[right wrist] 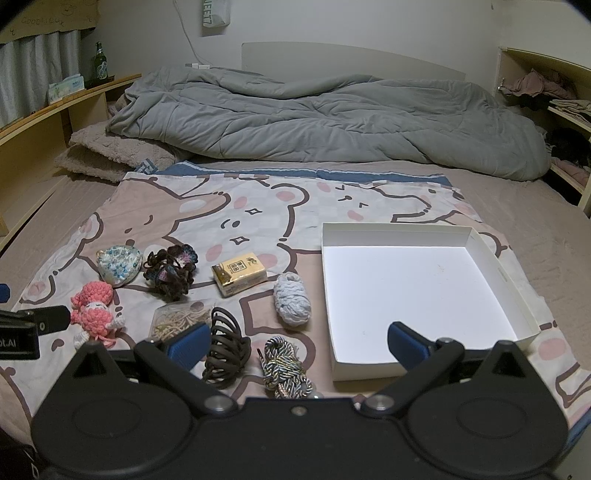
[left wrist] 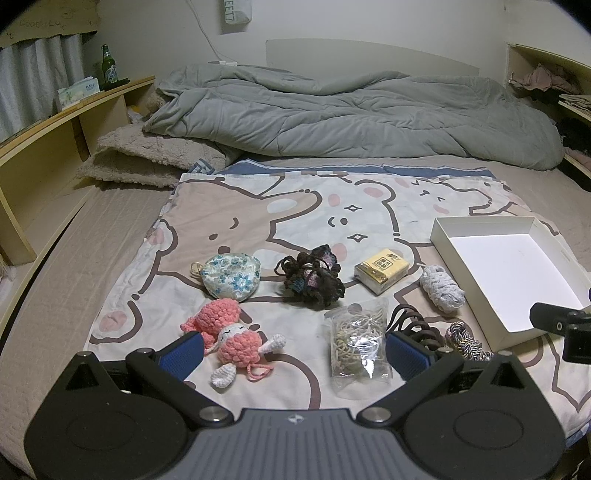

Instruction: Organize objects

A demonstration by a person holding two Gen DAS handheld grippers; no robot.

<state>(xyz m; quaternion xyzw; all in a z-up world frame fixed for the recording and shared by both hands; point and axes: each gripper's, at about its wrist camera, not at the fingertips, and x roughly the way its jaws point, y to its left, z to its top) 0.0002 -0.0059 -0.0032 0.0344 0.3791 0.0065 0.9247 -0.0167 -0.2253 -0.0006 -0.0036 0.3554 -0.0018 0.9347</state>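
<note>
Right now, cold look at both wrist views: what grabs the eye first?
The empty white box glares brightest, lying open on the cartoon-bear sheet at the right. Left of it sit scattered small items, the pink crochet doll and yellow tissue pack standing out. Behind, a rumpled grey duvet spans the bed.

A wide bed (right wrist: 517, 206) fills the room, a rumpled grey duvet (right wrist: 314, 118) heaped against the pale headboard (right wrist: 351, 59). Wooden shelves (left wrist: 74, 110) flank both sides; a green bottle (left wrist: 109, 68) stands by grey curtains (left wrist: 33, 74). White walls (right wrist: 369, 22), dim light.
</note>
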